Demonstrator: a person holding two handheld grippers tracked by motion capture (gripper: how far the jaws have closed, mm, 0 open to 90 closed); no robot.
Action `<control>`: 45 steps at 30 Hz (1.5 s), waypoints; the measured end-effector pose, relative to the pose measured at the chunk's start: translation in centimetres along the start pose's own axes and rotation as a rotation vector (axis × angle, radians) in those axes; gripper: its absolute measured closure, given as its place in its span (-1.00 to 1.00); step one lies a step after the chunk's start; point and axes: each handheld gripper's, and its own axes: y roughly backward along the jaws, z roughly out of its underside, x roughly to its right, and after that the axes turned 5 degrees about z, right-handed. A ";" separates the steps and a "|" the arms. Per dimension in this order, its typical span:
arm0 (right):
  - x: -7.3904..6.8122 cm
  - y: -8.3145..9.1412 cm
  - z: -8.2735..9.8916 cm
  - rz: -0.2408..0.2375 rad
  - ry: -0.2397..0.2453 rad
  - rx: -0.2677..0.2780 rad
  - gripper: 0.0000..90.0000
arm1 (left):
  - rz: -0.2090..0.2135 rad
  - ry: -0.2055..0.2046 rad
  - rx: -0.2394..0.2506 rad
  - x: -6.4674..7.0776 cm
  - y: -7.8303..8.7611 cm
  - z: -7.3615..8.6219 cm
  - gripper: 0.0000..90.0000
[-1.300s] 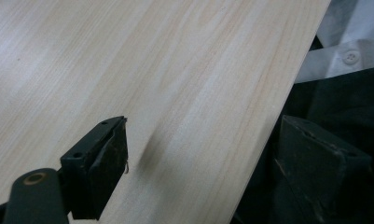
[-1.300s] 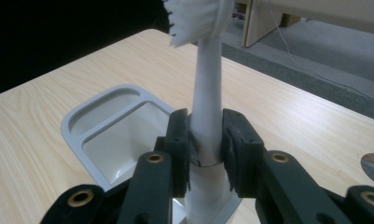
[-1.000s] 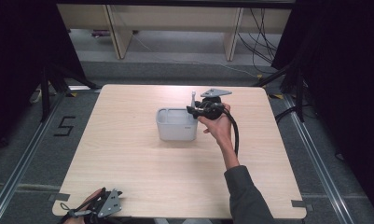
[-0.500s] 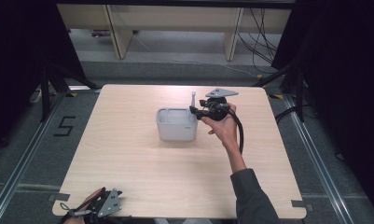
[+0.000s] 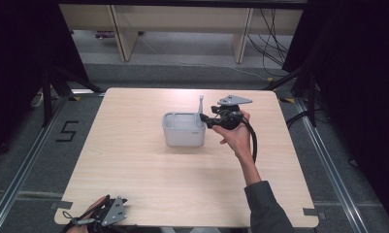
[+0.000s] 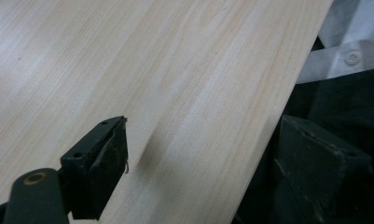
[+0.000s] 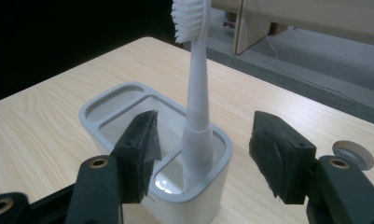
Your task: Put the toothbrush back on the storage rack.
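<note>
Black, rubber-faced jaws of the right gripper (image 7: 201, 154) are spread wide on either side of a white toothbrush (image 7: 195, 88), touching nothing; the brush stands upright in the near end compartment of a pale grey, round-cornered plastic holder (image 7: 124, 95), its bristle head cut off by the frame's top edge. Far back, the left gripper (image 6: 194, 163) is likewise spread and empty at the near edge of the smooth light wood table (image 6: 175, 60), its right jaw half lost in shadow.

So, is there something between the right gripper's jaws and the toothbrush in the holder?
Nothing visible. The right gripper is open, one jaw on each side of the toothbrush, which stands upright in the near compartment of the grey holder. Only the holder's rim is near the handle.
</note>
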 end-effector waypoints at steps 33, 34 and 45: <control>-0.4 1.6 1.2 0.016 0.002 0.008 -0.32 | 0.000 -0.004 0.003 0.0 0.2 0.0 -0.64; -0.6 1.7 1.3 0.006 -0.027 -0.004 -0.33 | -0.001 -0.006 0.003 0.0 0.2 0.0 -0.64; -0.8 2.1 1.4 -0.005 -0.030 -0.013 -0.37 | -0.011 -0.001 0.006 0.1 0.2 0.0 -0.64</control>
